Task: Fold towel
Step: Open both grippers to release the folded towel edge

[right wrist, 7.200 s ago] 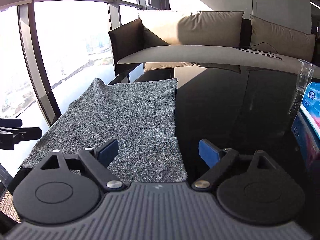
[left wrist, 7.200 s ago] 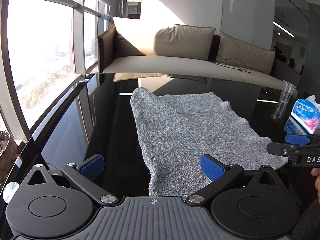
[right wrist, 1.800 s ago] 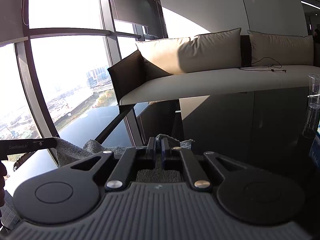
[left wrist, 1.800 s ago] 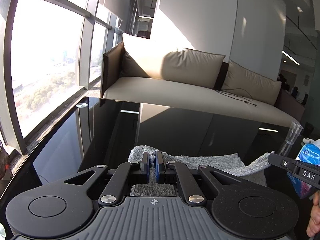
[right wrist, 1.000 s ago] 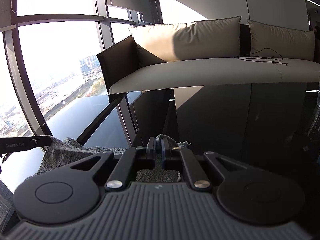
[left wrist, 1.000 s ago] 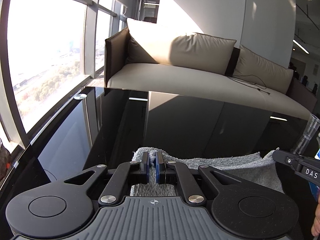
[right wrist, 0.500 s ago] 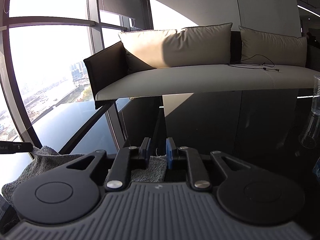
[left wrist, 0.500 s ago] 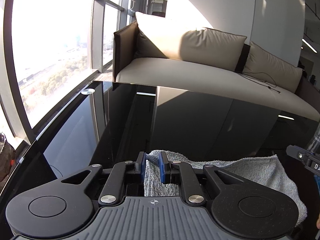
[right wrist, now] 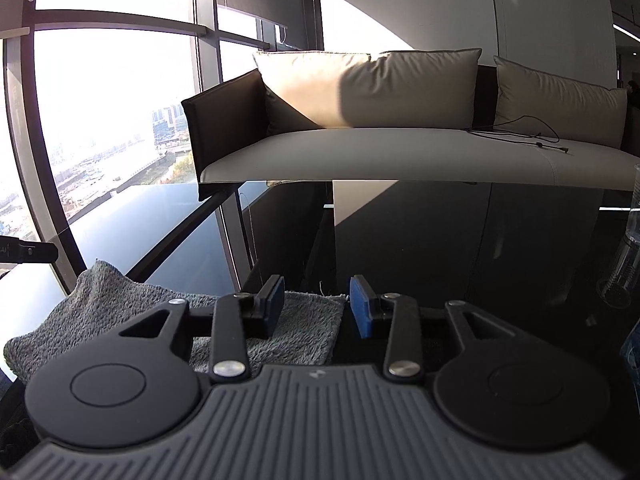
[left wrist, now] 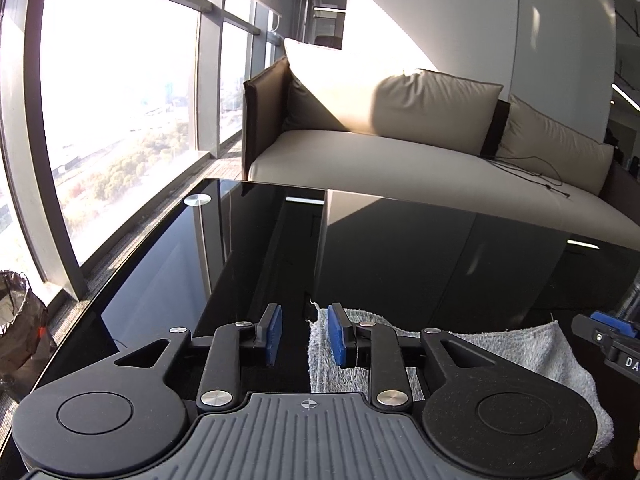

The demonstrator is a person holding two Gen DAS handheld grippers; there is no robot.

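The grey towel (left wrist: 500,346) lies folded on the black glass table (left wrist: 280,248), close under both grippers. My left gripper (left wrist: 305,334) is open, its blue pads apart over the towel's left corner, holding nothing. In the right wrist view the towel (right wrist: 120,304) spreads to the left. My right gripper (right wrist: 317,307) is open over the towel's right corner, holding nothing. The right gripper's tip also shows at the right edge of the left wrist view (left wrist: 608,334).
A beige sofa (left wrist: 420,160) with cushions stands beyond the table's far edge. Tall windows (left wrist: 112,120) run along the left. A clear plastic cup (right wrist: 628,256) stands on the table at the right. A foil-lined bin (left wrist: 16,312) sits on the floor at the left.
Both grippers held the towel's corners shut, then opened over the last half second and let them go. The towel now rests folded on the table.
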